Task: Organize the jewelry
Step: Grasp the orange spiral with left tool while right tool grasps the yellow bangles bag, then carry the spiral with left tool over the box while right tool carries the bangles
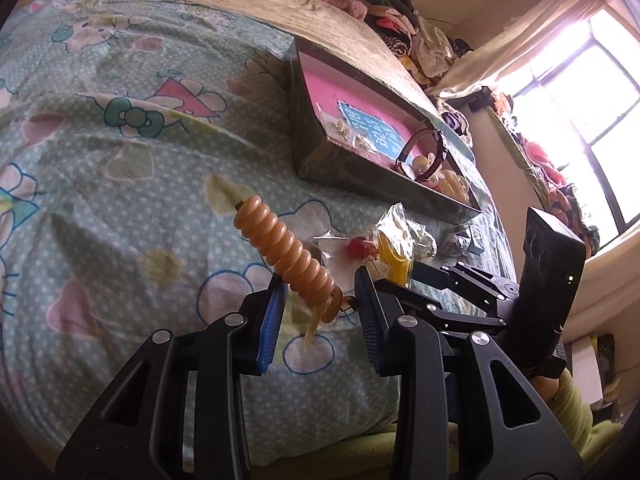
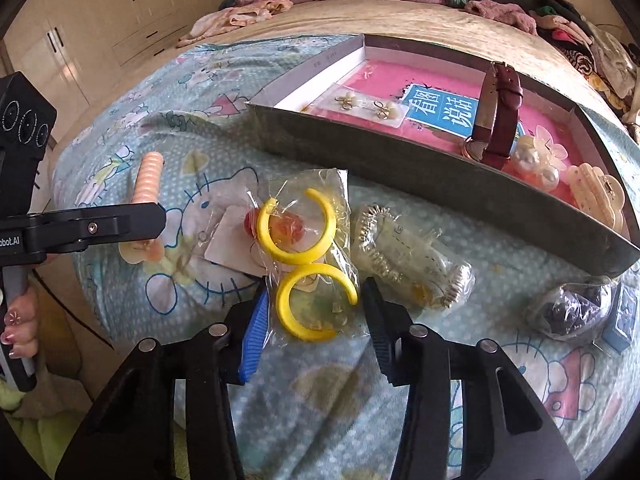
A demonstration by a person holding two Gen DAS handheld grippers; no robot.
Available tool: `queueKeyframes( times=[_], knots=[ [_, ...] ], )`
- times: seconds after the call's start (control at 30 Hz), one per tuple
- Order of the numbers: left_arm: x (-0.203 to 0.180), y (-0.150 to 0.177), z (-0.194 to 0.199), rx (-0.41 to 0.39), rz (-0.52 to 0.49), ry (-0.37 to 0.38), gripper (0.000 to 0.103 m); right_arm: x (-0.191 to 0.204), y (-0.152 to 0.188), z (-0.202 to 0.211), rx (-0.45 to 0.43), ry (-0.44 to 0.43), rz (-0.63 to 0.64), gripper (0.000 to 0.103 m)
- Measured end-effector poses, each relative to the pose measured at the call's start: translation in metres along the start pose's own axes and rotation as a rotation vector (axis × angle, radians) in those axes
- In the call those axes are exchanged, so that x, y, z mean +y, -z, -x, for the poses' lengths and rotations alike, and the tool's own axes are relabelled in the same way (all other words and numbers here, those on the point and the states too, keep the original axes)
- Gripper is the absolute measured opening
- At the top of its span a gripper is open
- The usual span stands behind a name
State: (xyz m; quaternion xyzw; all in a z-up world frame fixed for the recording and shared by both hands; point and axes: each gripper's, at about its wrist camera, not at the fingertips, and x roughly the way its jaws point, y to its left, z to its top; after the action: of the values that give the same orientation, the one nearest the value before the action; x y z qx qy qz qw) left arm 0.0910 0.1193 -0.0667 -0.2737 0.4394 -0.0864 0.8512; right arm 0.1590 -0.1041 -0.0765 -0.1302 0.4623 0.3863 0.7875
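A peach ribbed bead piece (image 1: pixel 286 254) sticks up from my left gripper (image 1: pixel 320 304), which is shut on its lower end. In the right wrist view, one of its fingers (image 2: pixel 120 222) holds the bead piece (image 2: pixel 147 178) above the bedspread. My right gripper (image 2: pixel 316 300) points down at a clear bag with two yellow hoop earrings (image 2: pixel 296 236). Its pads press the bag's sides at the nearer hoop. Behind stands a shallow dark box (image 2: pixel 440 184) with a pink lining. It holds a maroon-strapped watch (image 2: pixel 500 120), pearl flower pieces (image 2: pixel 536 160), a cream hair claw (image 2: pixel 596 196) and carded earrings (image 2: pixel 364 106).
On the cartoon-print bedspread lie a bag of silver pieces (image 2: pixel 408 256), a bag of dark beads (image 2: pixel 572 312), a small blue box (image 2: pixel 624 320) and a card with a red bead (image 2: pixel 240 236). Clothes are piled along the bed's far side. A hand (image 2: pixel 20 320) grips the left handle.
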Motion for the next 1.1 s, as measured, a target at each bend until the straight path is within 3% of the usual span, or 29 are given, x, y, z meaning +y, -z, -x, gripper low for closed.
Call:
queueKeyframes(
  times=[0.3,0.63,1.1],
  knots=[
    [-0.019,-0.007,0.003,-0.021,-0.081,-0.041,0.027,-0.008,0.011,0.039,-0.108,-0.050,-0.056,0.039],
    [-0.050,-0.017,0.003,-0.035,-0.165,-0.055,0.027,-0.032,0.012,0.088,-0.242,-0.004,-0.101,0.038],
    [-0.081,-0.038,-0.013,-0.048,-0.247,-0.055,0.027,-0.066,0.018,0.122,-0.338,0.047,-0.177,0.038]
  ],
)
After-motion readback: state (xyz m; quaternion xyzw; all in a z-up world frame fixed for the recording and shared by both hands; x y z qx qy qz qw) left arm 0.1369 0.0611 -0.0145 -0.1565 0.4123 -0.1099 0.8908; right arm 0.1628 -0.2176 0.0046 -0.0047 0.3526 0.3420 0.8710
